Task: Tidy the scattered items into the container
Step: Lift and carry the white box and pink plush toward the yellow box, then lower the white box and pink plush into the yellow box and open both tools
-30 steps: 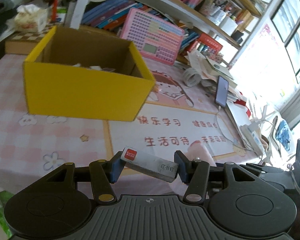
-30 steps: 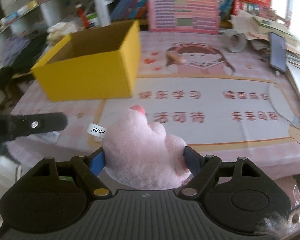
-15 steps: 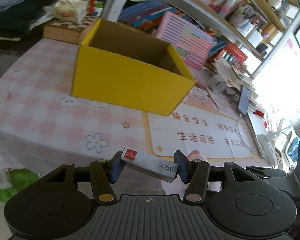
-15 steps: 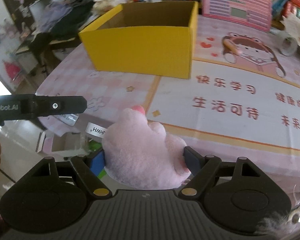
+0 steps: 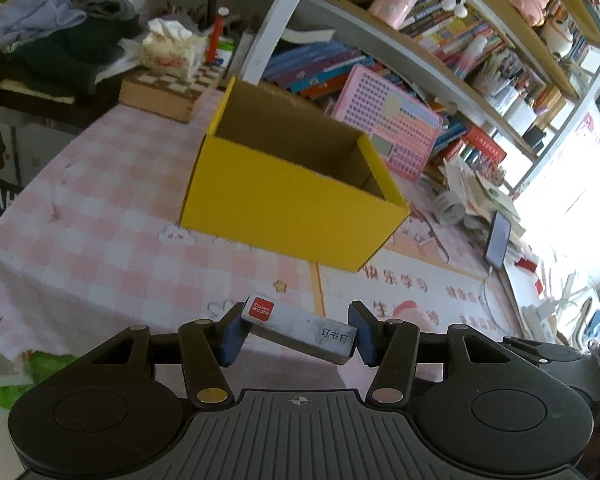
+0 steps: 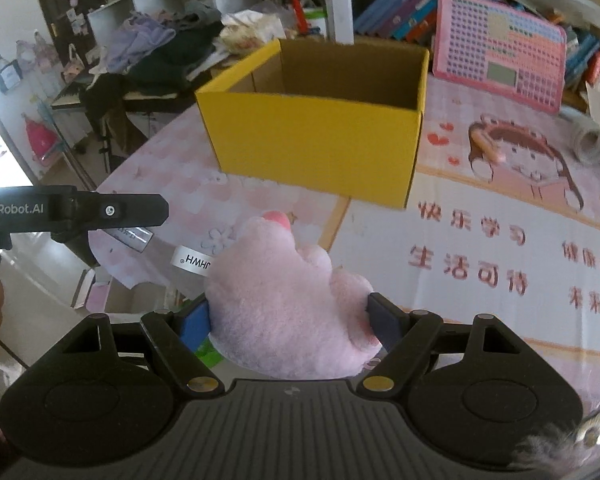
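Holding 2 things up over the pink checked tablecloth (image 5: 100, 248): left gripper (image 5: 296, 332) is clamped on a small staple box (image 5: 300, 328), right gripper (image 6: 288, 320) squeezes a pink plush toy (image 6: 284, 304). Yellow box (image 5: 292, 204) sits just ahead, open on top.

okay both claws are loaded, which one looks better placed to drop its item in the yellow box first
Probably the left. The left claw, shut on the staple box, appears to reach further forward in the right wrist view than the right claw gripping the pink plush toy, so nearer the yellow box.
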`<state>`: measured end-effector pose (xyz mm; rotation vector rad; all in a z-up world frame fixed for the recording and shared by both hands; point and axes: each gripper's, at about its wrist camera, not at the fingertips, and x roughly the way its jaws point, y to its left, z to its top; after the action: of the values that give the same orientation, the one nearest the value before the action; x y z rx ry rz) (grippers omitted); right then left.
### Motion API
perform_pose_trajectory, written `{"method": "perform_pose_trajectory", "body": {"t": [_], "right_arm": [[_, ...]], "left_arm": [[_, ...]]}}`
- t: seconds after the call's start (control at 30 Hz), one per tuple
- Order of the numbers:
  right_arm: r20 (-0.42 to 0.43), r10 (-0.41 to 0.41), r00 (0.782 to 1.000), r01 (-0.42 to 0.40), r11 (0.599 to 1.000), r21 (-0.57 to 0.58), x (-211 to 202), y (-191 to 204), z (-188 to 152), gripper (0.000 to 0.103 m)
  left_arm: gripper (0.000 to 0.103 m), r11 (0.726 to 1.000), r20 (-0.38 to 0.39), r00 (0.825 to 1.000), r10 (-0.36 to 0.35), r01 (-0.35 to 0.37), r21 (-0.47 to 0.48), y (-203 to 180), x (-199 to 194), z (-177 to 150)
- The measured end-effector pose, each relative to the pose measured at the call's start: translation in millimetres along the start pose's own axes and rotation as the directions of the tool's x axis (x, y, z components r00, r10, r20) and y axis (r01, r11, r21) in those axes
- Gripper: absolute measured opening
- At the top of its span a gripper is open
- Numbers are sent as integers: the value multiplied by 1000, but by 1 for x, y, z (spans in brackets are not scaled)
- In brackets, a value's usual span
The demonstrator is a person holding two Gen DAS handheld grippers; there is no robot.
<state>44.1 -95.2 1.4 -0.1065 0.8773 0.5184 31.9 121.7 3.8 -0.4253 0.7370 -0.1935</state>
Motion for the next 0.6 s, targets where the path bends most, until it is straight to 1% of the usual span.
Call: {"method": "perform_pose_trajectory", "body": {"t": [0.17, 0.3, 0.43, 0.6], "right_arm": [[51, -14, 999, 17, 999, -42, -4, -1, 13, 79], [87, -11, 996, 16, 998, -59, 0, -8, 27, 80], [118, 7, 993, 0, 998, -65, 5, -19, 47, 79], [180, 45, 983, -30, 996, -83, 10, -37, 81, 79]], "left_arm": [[53, 1000, 20, 1000, -2, 2, 5, -3, 5, 8], [53, 1000, 43, 999, 13, -13, 9, -6, 10, 20], [53, 999, 71, 997, 40, -41, 15, -10, 15, 35], [53, 996, 125, 989, 73, -78, 36, -20, 26, 58]]}}
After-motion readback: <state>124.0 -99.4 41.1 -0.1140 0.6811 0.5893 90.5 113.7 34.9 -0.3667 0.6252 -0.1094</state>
